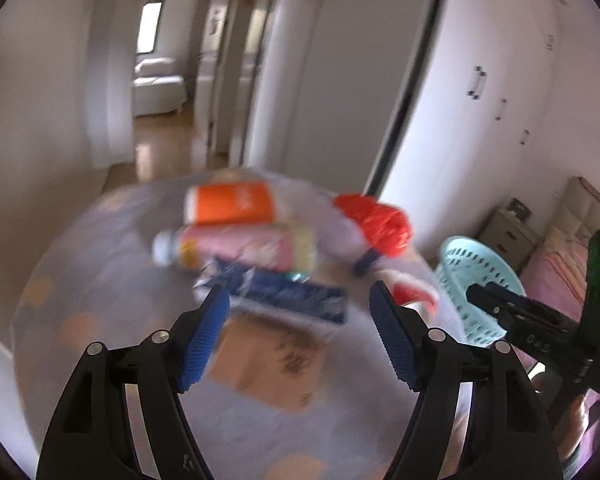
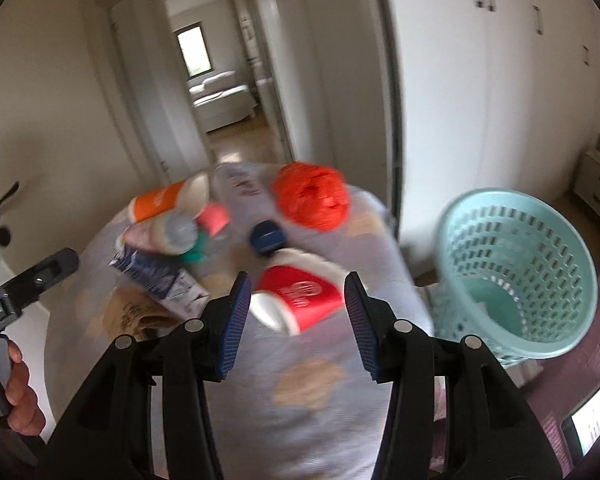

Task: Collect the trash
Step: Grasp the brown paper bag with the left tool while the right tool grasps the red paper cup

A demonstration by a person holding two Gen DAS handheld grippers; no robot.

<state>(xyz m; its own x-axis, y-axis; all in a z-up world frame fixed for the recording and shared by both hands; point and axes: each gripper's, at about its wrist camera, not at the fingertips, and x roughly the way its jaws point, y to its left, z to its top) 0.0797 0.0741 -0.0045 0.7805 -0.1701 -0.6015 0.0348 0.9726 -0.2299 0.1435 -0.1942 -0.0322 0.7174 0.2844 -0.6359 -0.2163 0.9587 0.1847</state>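
Note:
Trash lies on a round table with a pale cloth (image 1: 100, 272): an orange cup (image 1: 232, 204), a pink bottle (image 1: 240, 248), a blue carton (image 1: 292, 296), a crumpled red bag (image 1: 376, 220), a brown paper piece (image 1: 272, 364). My left gripper (image 1: 300, 304) is open above the carton and paper. My right gripper (image 2: 296, 292) is open, its fingers either side of a red paper cup (image 2: 300, 300) lying on the cloth (image 2: 308, 420). The red bag (image 2: 312, 196), a blue cap (image 2: 266, 236) and the carton (image 2: 156, 280) lie beyond. Both views are blurred.
A light teal perforated basket (image 2: 516, 272) stands right of the table; it also shows in the left wrist view (image 1: 476, 280). White wardrobe doors (image 2: 500, 80) stand behind. An open doorway (image 2: 220, 80) leads to another room. A bed (image 1: 560, 248) is at the right.

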